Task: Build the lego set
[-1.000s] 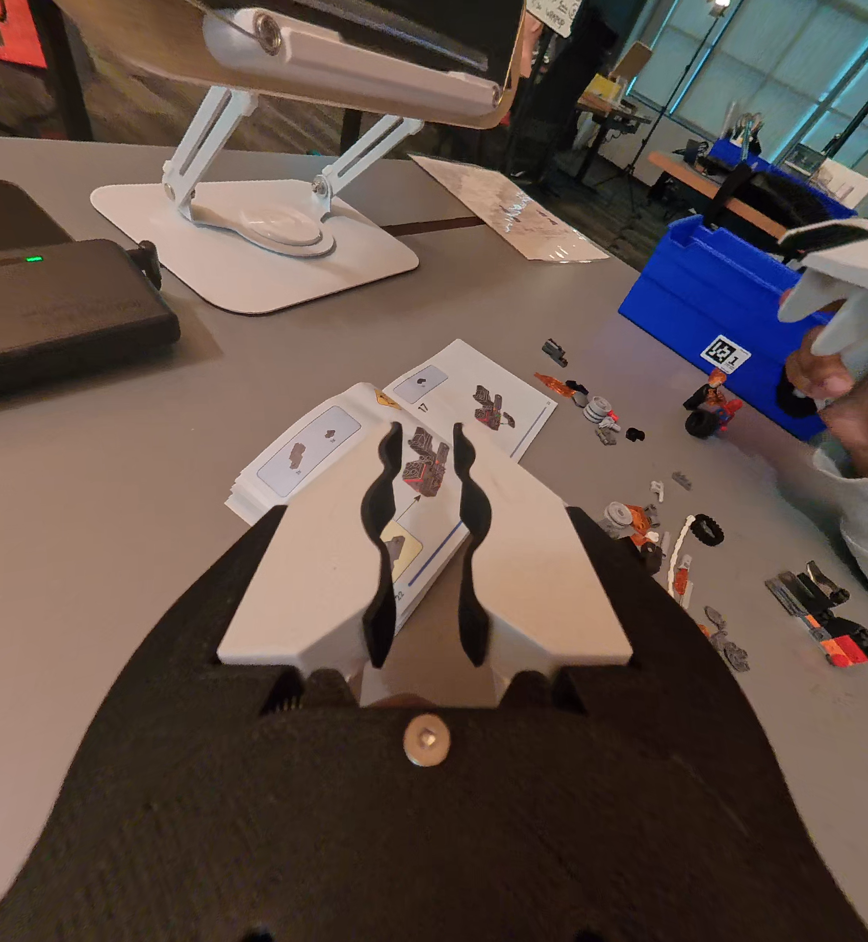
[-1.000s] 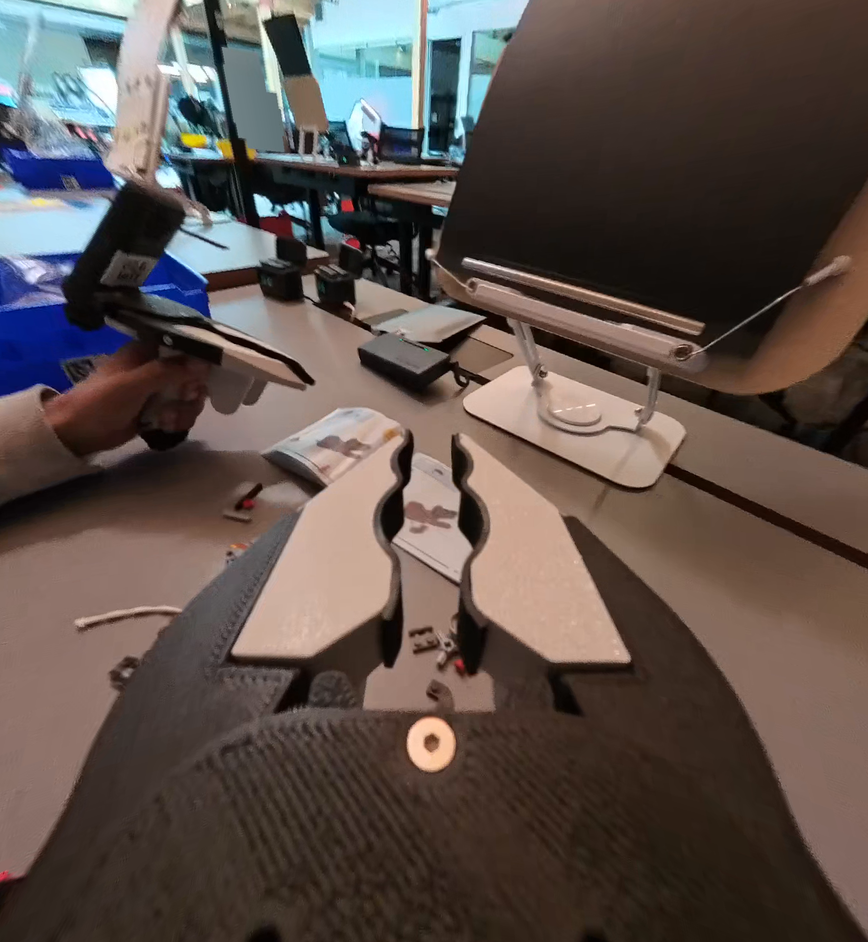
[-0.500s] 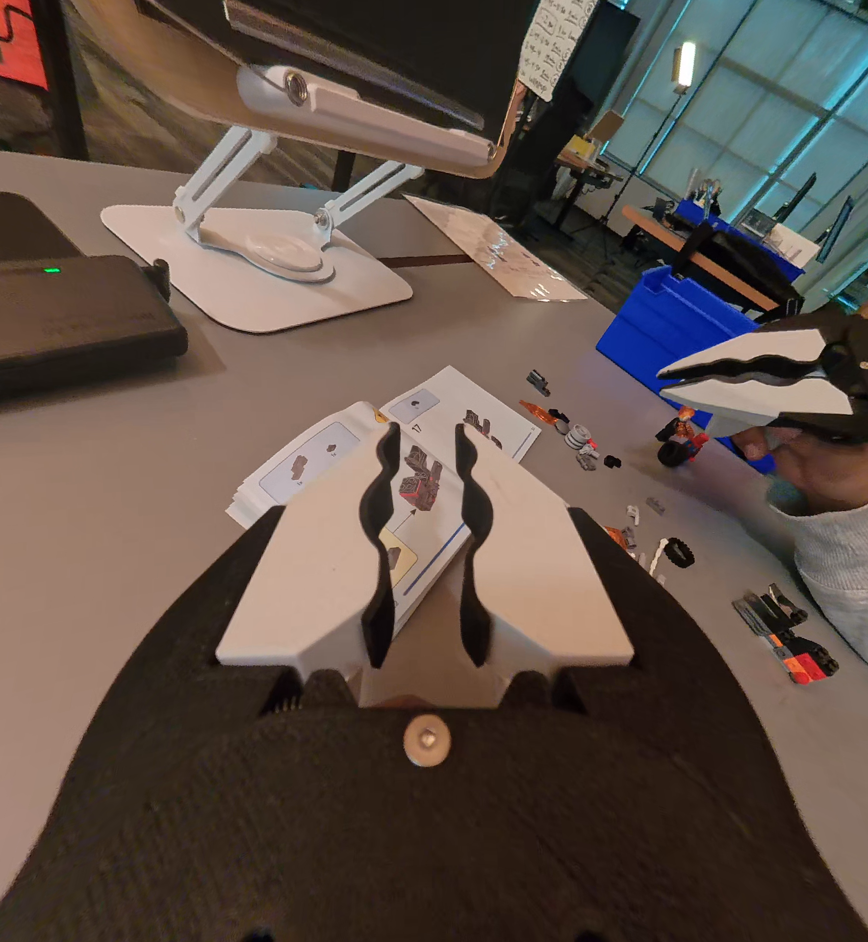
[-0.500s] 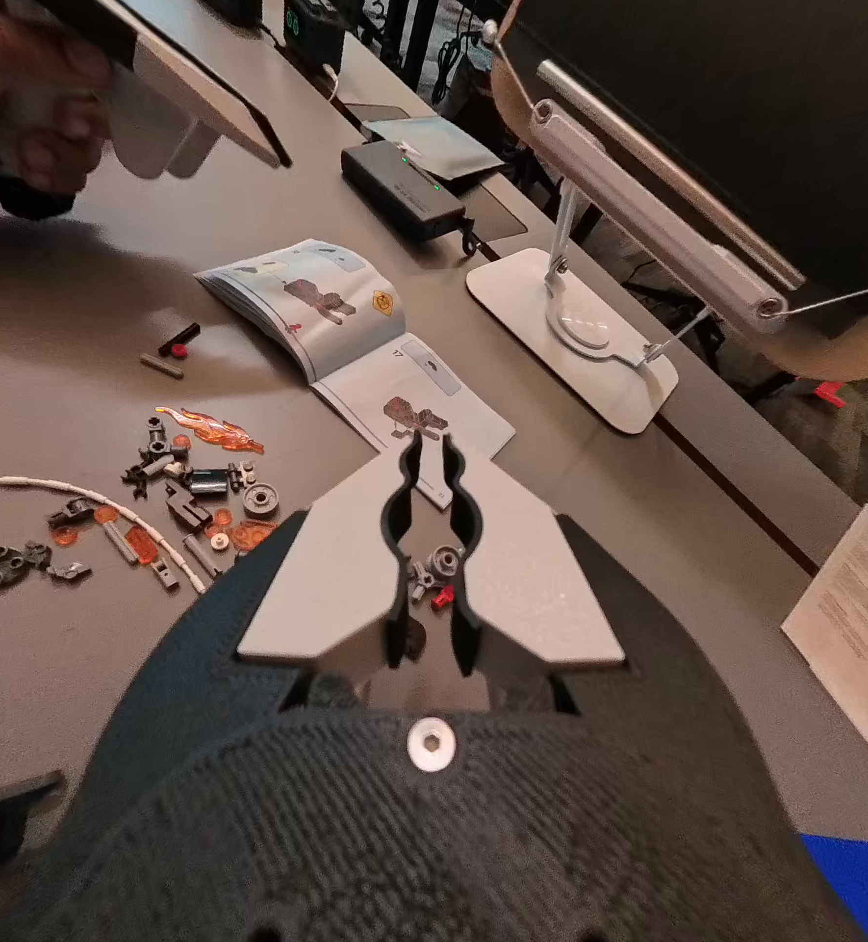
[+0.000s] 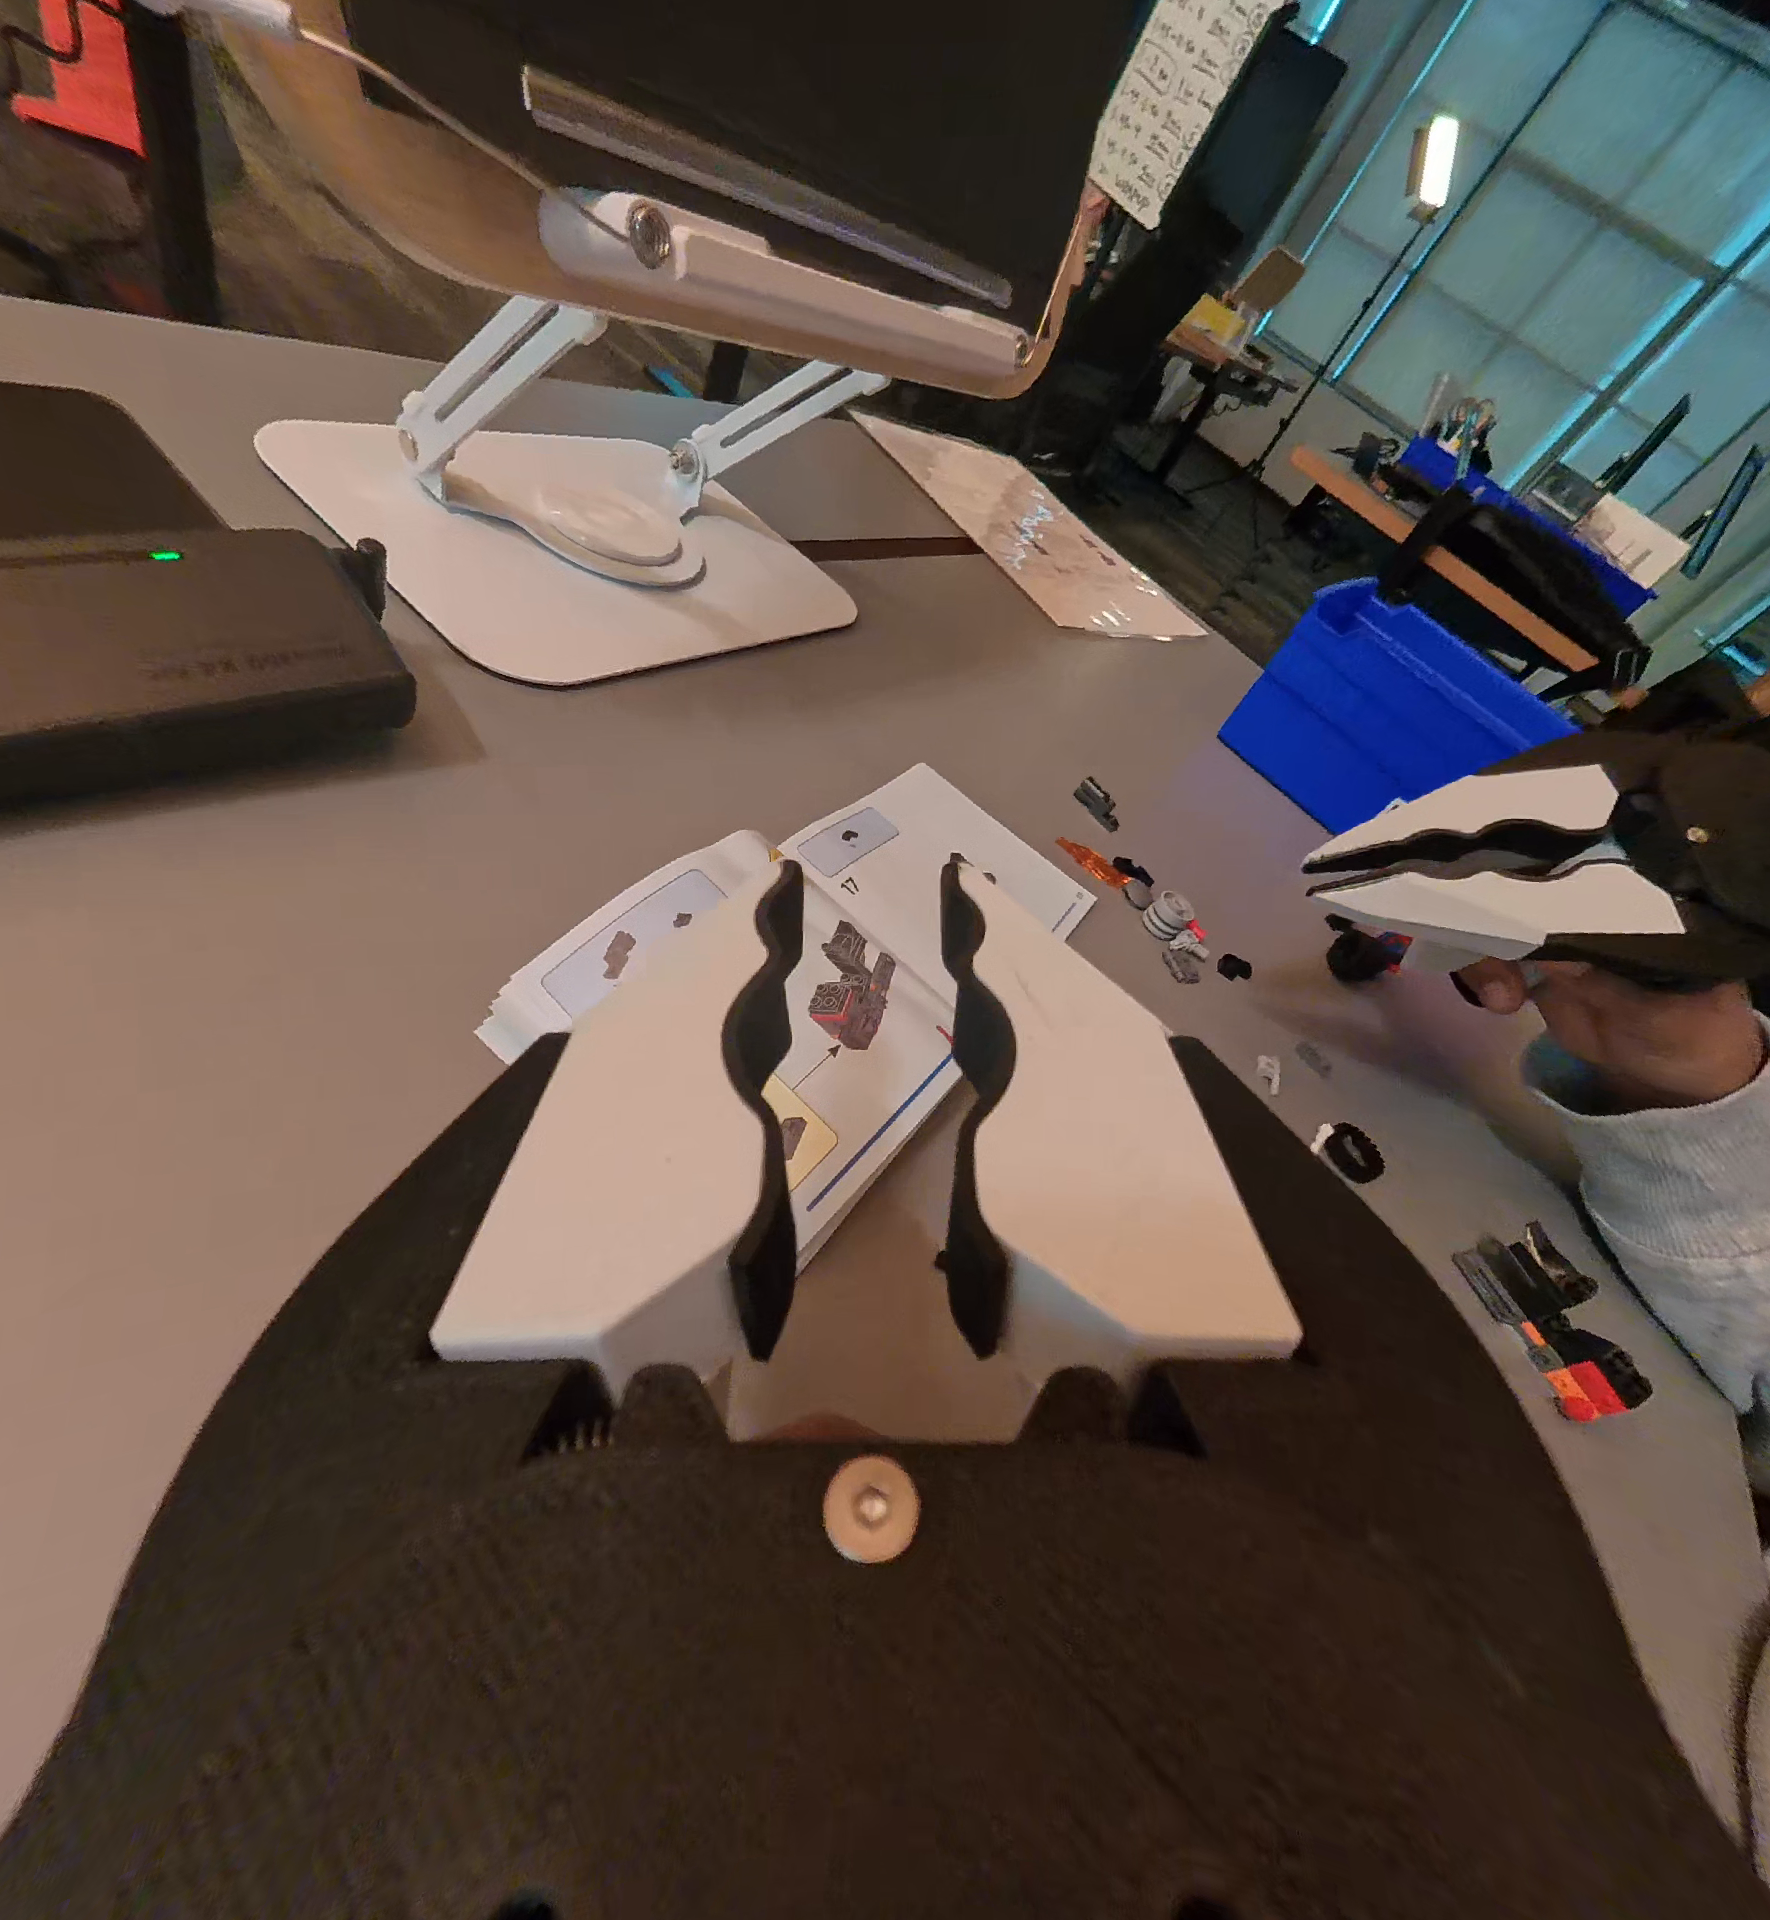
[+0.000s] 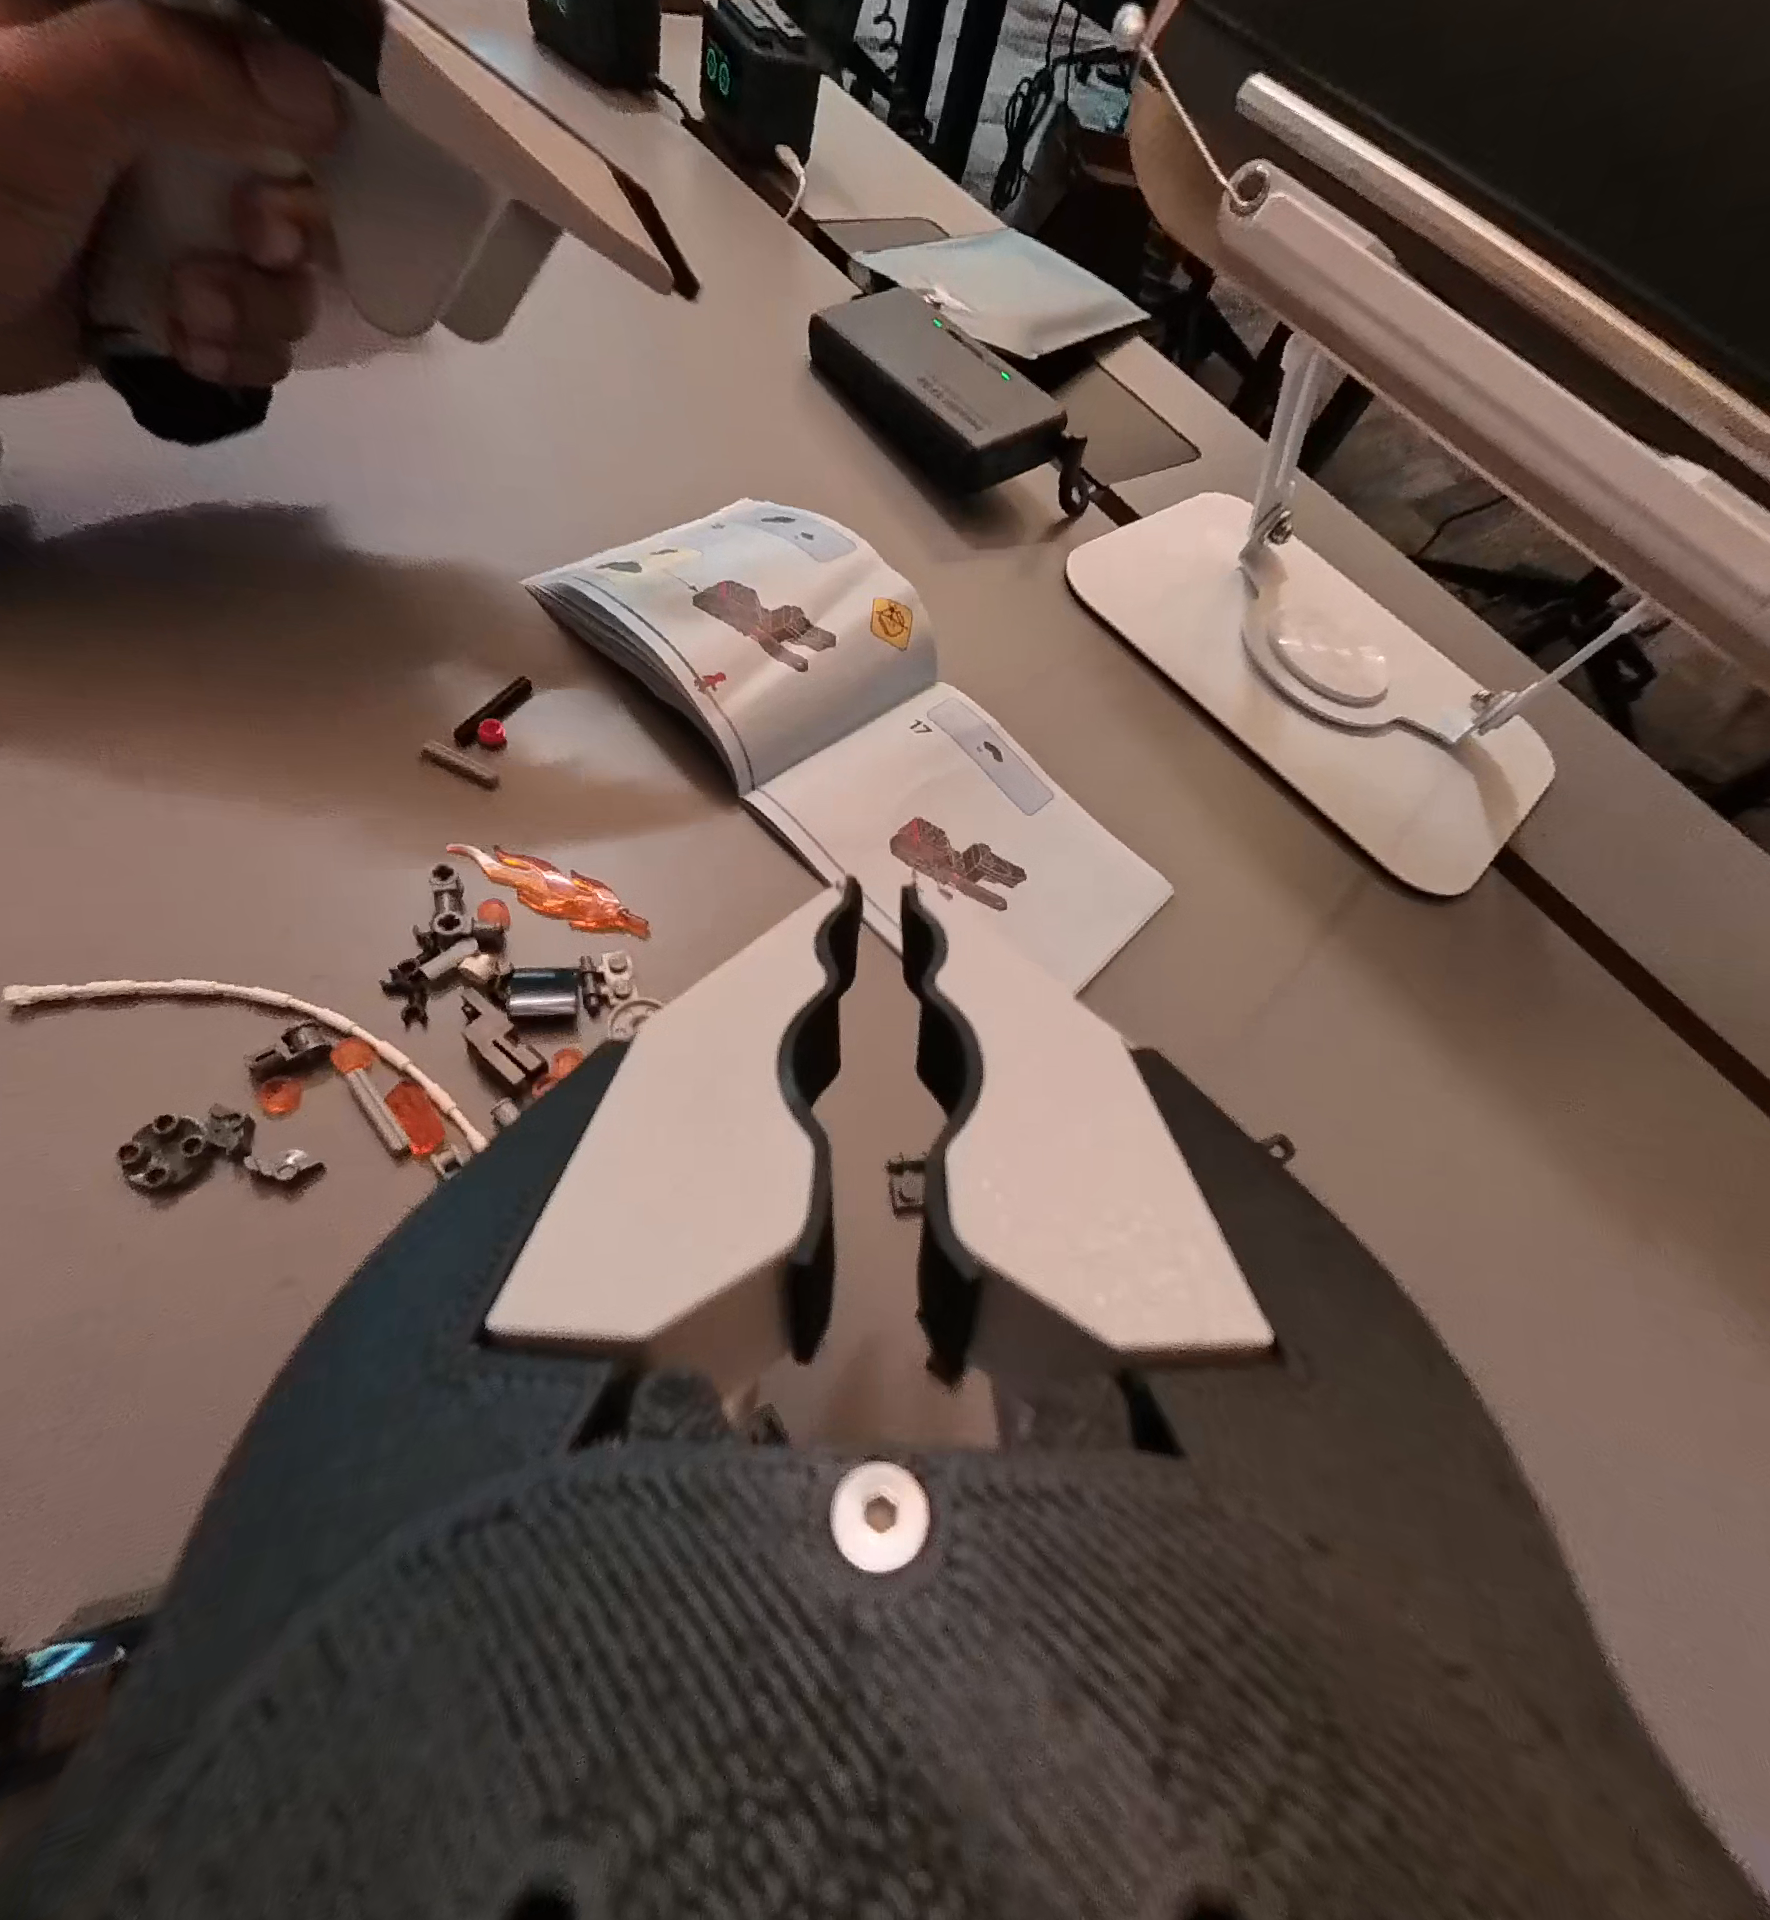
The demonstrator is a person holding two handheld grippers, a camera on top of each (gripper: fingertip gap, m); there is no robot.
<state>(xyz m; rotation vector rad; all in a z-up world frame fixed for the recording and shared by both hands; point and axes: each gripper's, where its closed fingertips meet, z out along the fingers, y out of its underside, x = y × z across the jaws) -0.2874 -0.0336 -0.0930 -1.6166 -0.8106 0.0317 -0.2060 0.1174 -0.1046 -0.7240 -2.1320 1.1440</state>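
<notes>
My left gripper [image 5: 868,873] is open and empty and hovers over the open instruction booklet [image 5: 860,997]. It also shows at the top left of the right wrist view [image 6: 652,260]. My right gripper [image 6: 876,891] is open with a narrow gap and empty. It hangs above the table beside the booklet [image 6: 808,665], and a small grey piece [image 6: 902,1184] lies under it. Loose dark and orange pieces [image 6: 507,997], a flame piece [image 6: 548,883] and a white string [image 6: 237,997] lie to its left. A black and red assembly [image 5: 1556,1330] sits by the sleeve.
A white laptop stand [image 5: 569,561] holding a laptop stands behind the booklet. A black power bank [image 5: 133,665] lies at the left and a blue bin [image 5: 1380,707] at the far right. A paper sheet [image 5: 1026,540] lies at the back. A black tyre [image 5: 1350,1151] lies loose.
My right gripper has tipped down toward the table, come in over the loose pieces, and its jaws have narrowed. My left gripper's jaws have opened a little wider.
</notes>
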